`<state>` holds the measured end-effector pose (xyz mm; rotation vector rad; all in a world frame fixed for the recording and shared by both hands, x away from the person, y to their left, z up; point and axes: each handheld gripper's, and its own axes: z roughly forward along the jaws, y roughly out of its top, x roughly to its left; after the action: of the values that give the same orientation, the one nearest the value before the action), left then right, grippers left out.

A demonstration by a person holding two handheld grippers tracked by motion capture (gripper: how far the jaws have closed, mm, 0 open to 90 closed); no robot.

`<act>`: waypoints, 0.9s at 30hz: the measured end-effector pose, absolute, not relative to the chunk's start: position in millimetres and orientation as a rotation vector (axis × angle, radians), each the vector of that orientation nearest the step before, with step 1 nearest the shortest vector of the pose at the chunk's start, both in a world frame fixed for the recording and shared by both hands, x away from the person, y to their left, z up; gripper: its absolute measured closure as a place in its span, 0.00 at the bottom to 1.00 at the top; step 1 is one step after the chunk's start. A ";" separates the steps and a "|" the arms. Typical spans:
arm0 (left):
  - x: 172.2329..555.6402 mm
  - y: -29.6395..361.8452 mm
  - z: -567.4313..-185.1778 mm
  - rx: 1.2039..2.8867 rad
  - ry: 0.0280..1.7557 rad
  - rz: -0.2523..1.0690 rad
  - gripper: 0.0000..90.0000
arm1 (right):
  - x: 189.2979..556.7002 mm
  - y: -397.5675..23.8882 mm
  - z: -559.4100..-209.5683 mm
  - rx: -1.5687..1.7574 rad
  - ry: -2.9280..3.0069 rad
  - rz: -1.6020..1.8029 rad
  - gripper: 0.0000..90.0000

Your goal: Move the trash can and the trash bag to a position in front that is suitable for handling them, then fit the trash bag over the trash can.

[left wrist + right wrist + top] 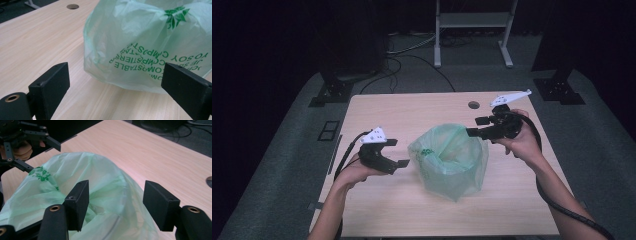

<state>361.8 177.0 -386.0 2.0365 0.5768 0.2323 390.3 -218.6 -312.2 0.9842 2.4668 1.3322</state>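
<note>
Both forearms are bare, with no sleeve showing. The left gripper (pixel 393 153) is a black frame of linked bars with a white plate, dotted with small dark holes, behind the jaws. Its jaws are flat black blocks, each with small screw holes, and a brass-ringed pivot sits below one. The right gripper (pixel 478 126) is built alike, topped by a long white pointed plate. A thick black ribbed cable trails back from each gripper.
</note>
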 end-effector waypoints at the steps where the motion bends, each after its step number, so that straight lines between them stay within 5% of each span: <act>1: 362.4 177.7 -384.3 2.039 0.569 0.237 0.08 | 390.0 -221.9 -312.1 0.995 2.453 1.340 0.41; 27: 370.7 177.9 -388.1 2.032 0.587 0.247 0.08 | 395.6 -287.3 -349.1 1.254 2.275 1.389 0.37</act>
<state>370.7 177.9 -388.1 2.0321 0.5866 0.2467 395.6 -287.3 -349.1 1.2537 2.2747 1.3894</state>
